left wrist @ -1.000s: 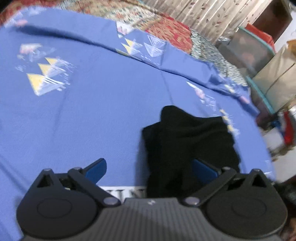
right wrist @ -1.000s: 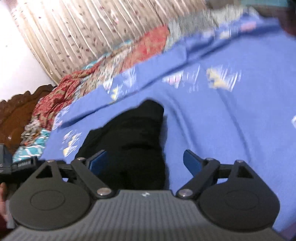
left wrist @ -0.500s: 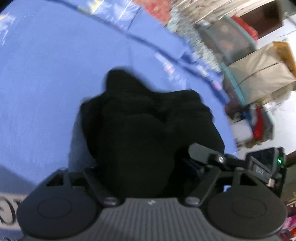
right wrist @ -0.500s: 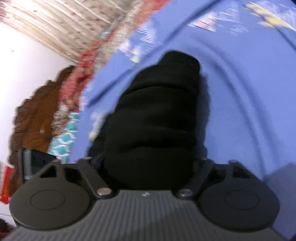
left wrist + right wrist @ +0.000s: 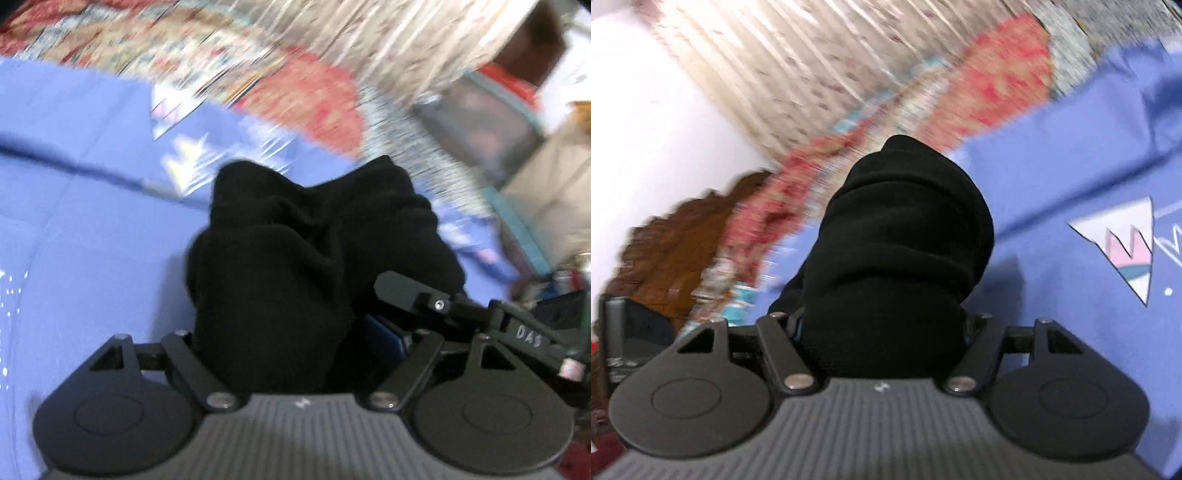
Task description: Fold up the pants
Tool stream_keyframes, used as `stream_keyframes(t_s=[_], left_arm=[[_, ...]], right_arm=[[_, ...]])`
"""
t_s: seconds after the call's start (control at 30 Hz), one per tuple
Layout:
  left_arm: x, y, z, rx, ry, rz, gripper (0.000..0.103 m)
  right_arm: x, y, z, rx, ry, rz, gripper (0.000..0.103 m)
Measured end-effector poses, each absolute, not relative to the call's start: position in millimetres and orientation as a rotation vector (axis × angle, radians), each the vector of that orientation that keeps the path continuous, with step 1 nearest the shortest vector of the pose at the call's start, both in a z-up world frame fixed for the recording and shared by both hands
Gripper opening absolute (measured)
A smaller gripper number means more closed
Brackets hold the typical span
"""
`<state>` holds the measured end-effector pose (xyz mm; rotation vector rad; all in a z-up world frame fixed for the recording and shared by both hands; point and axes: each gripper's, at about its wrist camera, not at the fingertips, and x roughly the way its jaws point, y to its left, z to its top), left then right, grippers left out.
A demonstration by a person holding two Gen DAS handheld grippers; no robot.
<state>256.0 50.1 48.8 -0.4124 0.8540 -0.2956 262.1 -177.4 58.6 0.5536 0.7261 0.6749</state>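
Observation:
The black pants (image 5: 314, 258) are a bunched bundle held just above the blue bedsheet (image 5: 74, 229). My left gripper (image 5: 284, 332) grips the near end of the bundle; cloth fills the gap and hides the left pad, and its jaws are opening slightly. In the same view, the right gripper's finger (image 5: 402, 288) presses into the bundle from the right. In the right wrist view the pants (image 5: 905, 229) bulge up between the fingers of my right gripper (image 5: 882, 328), which is shut on them, its pads buried in cloth.
A red patterned quilt (image 5: 314, 99) lies at the sheet's far edge, below a striped curtain (image 5: 406, 37). Storage boxes (image 5: 498, 122) stand off the bed at the right. A carved wooden headboard (image 5: 683, 240) and white wall (image 5: 646, 110) show in the right wrist view.
A second ago both grippers stood open beside the pants. They have closed on the bundle from opposite sides and carried it across the bed toward the quilt.

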Motion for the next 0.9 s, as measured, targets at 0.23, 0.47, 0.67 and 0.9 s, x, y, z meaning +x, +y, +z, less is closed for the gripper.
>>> stream_keyframes(t_s=[0.23,0.47,0.67,0.9], left_arm=[[259,47,15,-0.458,0.926,-0.159,0.093],[188,34,49,-0.267,0.866,-0.076,0.092],[94,12,62,-0.089,0.833,-0.017,0.101],[20,-2,70,-0.045,0.862,0.074,0.103]], right_arm=[[266,-188,30,0.561,0.86,0.494,0.082],[178,-208,63,0.382,0.762,0.374,0.088],[93,-215,54,0.289,0.828,0.341,0.088],[41,-209,53,0.295,0.903,0.309,0.089]])
